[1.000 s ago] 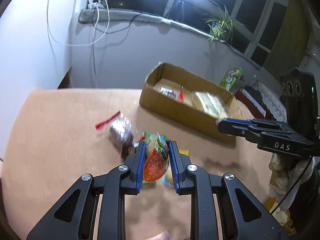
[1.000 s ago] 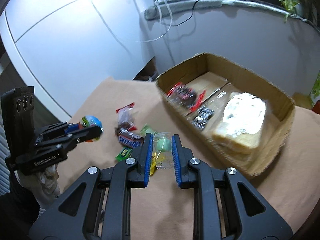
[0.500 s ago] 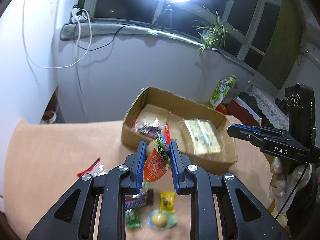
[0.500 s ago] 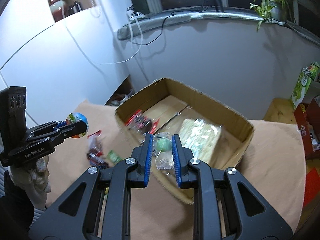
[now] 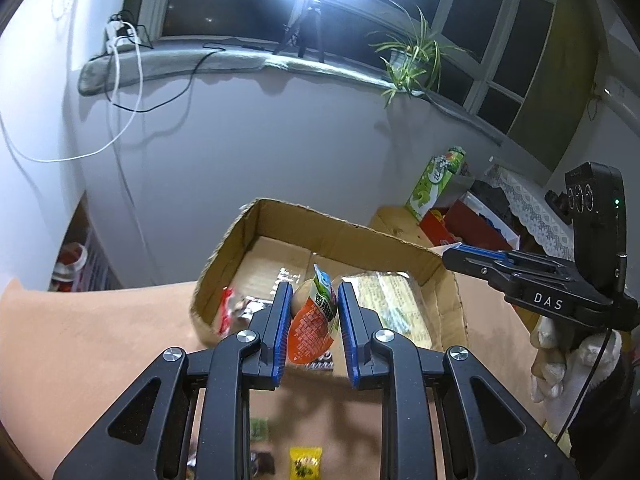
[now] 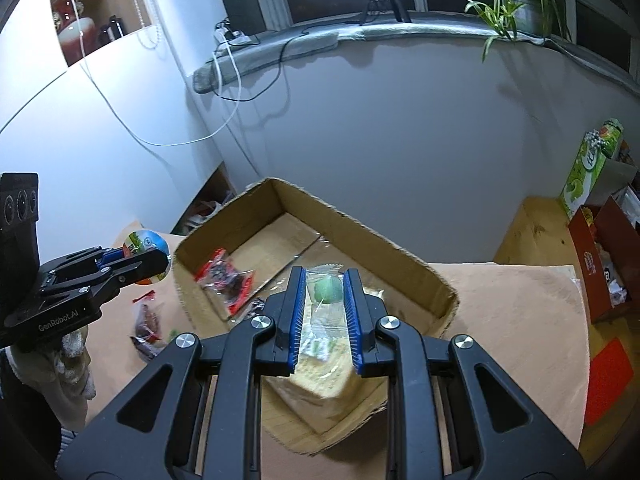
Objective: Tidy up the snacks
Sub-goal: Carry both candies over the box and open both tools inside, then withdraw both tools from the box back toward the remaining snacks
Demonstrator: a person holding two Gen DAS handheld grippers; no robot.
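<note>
Here, in the left wrist view, the left claw [image 5: 312, 316] at lower centre grips an orange snack pouch [image 5: 312, 330] between its blue pads, held in front of an open cardboard box [image 5: 320, 232] in mid frame. Loose sweets, including a yellow candy [image 5: 305, 458], lie on the tan table [image 5: 80, 344] at the bottom edge. In the right wrist view, the right claw [image 6: 325, 316] at lower centre clasps a clear packet with a green sweet [image 6: 329, 292] above the box, over a wrapped bread loaf [image 6: 320, 376] inside it.
</note>
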